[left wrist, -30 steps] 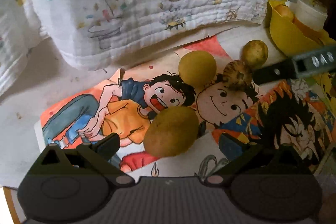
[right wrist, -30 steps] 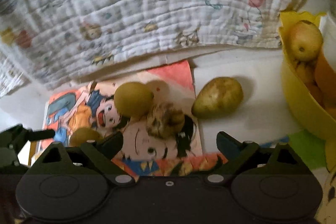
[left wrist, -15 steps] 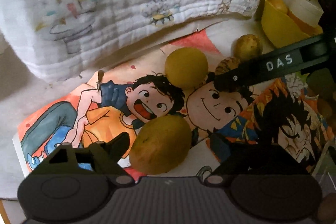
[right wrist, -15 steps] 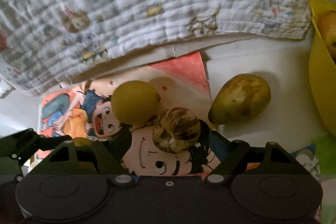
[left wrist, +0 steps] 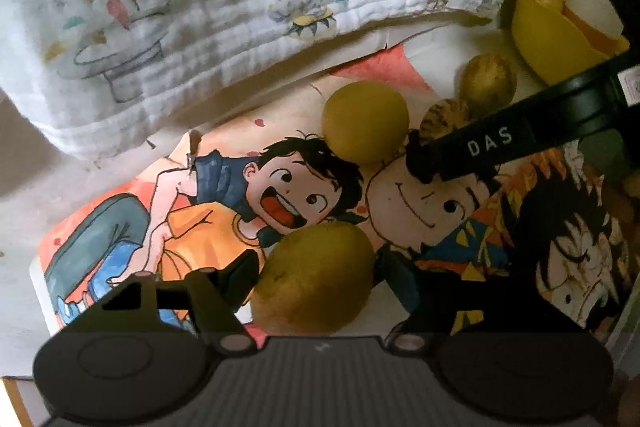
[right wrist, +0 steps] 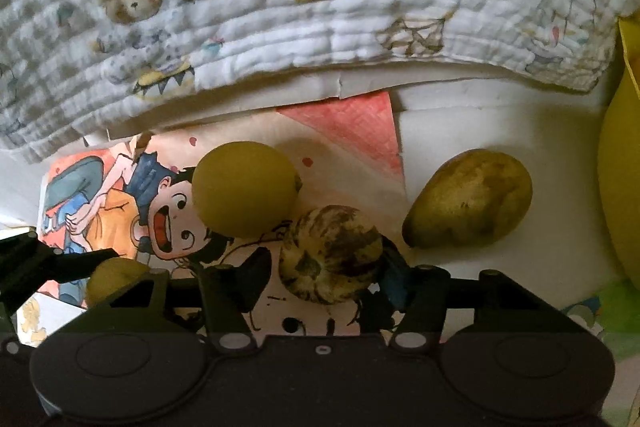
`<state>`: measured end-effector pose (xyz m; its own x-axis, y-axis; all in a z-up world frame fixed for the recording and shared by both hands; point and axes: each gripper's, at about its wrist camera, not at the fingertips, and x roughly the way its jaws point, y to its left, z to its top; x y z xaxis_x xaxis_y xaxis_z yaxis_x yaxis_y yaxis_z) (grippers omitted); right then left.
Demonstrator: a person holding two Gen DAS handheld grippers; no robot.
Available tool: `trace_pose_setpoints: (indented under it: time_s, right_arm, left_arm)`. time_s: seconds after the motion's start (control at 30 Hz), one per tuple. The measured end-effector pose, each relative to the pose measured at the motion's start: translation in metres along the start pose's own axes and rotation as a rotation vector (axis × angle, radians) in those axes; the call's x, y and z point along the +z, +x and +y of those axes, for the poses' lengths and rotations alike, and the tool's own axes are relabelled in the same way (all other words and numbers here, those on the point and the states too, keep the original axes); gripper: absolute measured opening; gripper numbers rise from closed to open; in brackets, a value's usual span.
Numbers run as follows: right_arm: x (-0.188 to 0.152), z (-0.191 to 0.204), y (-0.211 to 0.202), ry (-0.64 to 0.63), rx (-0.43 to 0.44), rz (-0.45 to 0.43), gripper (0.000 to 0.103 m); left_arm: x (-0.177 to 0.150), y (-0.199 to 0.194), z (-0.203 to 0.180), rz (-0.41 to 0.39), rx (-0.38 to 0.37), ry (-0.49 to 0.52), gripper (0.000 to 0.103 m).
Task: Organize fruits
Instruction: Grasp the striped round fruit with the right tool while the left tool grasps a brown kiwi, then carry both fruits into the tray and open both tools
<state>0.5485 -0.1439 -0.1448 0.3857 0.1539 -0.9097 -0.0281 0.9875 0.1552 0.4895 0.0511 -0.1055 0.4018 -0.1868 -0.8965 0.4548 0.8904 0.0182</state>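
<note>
A yellow-brown fruit (left wrist: 316,275) lies on a cartoon poster (left wrist: 280,195). My left gripper (left wrist: 318,263) has it between its jaws, which are closing, and both fingers touch its sides. A striped brown-and-cream fruit (right wrist: 330,255) sits between the closing jaws of my right gripper (right wrist: 324,259). The right finger touches it and a small gap shows at the left finger. In the left wrist view a right gripper finger (left wrist: 480,147) half hides this striped fruit (left wrist: 444,115). A round yellow-green fruit (right wrist: 244,187) lies just behind, and a pear-shaped fruit (right wrist: 468,203) to the right.
A yellow bowl (left wrist: 548,39) holding fruit stands at the far right, its wall (right wrist: 620,187) close to the pear-shaped fruit. A white printed quilt (right wrist: 280,7) hangs along the back edge. The left gripper's finger (right wrist: 60,263) shows at the lower left of the right wrist view.
Both grippers came closer to the poster and their jaws narrowed around their fruits. The right gripper's finger slid into the left wrist view, over the striped fruit.
</note>
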Motion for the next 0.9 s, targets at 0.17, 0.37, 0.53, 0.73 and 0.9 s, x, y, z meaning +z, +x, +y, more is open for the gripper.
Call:
trace_pose_setpoints:
  time_s: [0.17,0.37,0.53,0.73,0.9]
  right_arm:
    - [0.000,0.000,0.000,-0.008,-0.018,-0.009,0.054]
    - [-0.007,-0.005,-0.005,-0.009,-0.002,-0.012,0.053]
    - [-0.023,-0.010,-0.015,0.006,0.035,-0.020,0.053]
    - [-0.040,-0.014,-0.036,0.015,0.078,-0.052,0.053]
    - [-0.050,-0.017,-0.060,-0.013,0.107,-0.086,0.053]
  left_arm:
    - [-0.001,0.003,0.002,0.008,0.014,-0.018,0.064]
    - [-0.005,0.002,-0.002,0.007,0.031,-0.027,0.064]
    - [-0.008,0.000,-0.010,0.014,-0.011,-0.076,0.063]
    - [-0.020,-0.009,-0.024,-0.008,-0.035,-0.094,0.062]
    - [-0.030,-0.019,-0.035,-0.013,-0.050,-0.118,0.062]
